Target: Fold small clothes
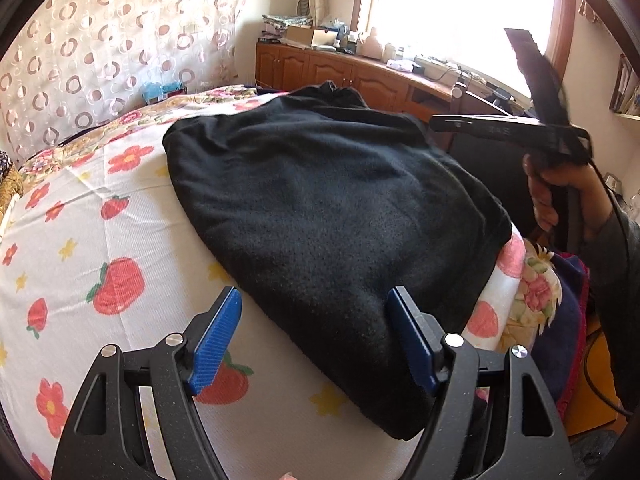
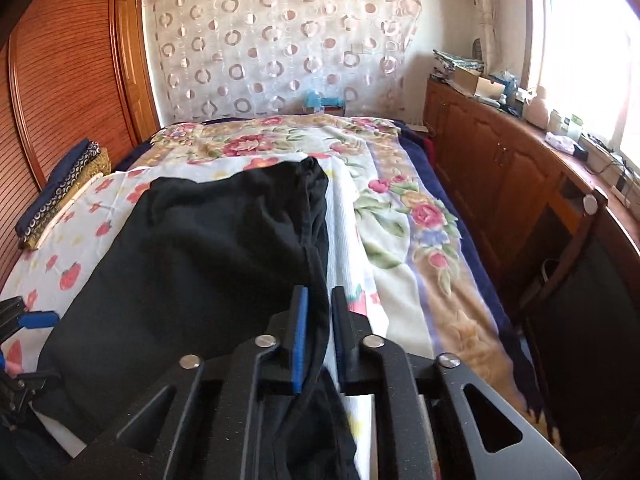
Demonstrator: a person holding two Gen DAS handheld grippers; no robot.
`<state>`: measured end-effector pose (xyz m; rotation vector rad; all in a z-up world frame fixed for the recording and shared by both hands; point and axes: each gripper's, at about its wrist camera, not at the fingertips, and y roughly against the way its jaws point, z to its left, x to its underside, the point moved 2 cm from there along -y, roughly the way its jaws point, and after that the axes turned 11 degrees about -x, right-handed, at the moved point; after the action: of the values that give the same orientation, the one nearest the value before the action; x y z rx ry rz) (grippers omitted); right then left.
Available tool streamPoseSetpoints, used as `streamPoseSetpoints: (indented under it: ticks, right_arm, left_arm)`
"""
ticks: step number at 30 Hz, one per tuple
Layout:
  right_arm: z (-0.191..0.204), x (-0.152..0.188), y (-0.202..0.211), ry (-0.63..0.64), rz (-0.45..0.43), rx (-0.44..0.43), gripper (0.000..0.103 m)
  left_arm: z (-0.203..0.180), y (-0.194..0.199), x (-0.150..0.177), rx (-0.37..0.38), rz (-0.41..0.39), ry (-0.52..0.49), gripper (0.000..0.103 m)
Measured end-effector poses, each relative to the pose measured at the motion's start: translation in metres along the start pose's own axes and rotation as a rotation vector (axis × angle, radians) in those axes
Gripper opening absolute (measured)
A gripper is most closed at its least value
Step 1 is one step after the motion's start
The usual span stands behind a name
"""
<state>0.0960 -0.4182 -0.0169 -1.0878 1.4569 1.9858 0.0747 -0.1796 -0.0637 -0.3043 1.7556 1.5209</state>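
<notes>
A black fleece garment [image 1: 328, 208] lies folded on the strawberry-print sheet [image 1: 80, 240] on the bed. My left gripper [image 1: 316, 320] is open, its blue pads on either side of the garment's near corner, just above it. In the right wrist view the same garment [image 2: 208, 248] fills the middle. My right gripper [image 2: 320, 316] is nearly closed on the garment's right edge, with black fabric running between its pads. The right gripper also shows in the left wrist view [image 1: 440, 123], held by a hand at the right. The left gripper's blue pad [image 2: 40, 319] shows at the left edge.
A floral blanket [image 2: 420, 216] covers the right side of the bed. Wooden cabinets [image 2: 500, 168] with clutter on top run under the window at the right. A wooden wardrobe [image 2: 68, 80] stands at the left, with folded cloths [image 2: 60, 196] beside it. A patterned curtain [image 2: 280, 48] hangs behind.
</notes>
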Motion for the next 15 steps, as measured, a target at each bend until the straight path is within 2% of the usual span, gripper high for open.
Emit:
streamPoseSetpoints:
  ticks: [3, 10, 15]
  right_arm:
    - [0.004, 0.009, 0.005, -0.003, 0.008, -0.015, 0.026]
    - [0.020, 0.048, 0.032, -0.010, 0.040, -0.063, 0.030]
    - [0.021, 0.061, 0.034, -0.020, 0.078, -0.089, 0.029]
  left_arm:
    - [0.000, -0.004, 0.001, 0.001, 0.014, 0.000, 0.076]
    - [-0.004, -0.012, 0.006, 0.009, 0.040, 0.000, 0.076]
    - [-0.004, -0.013, 0.007, 0.012, 0.044, 0.002, 0.077]
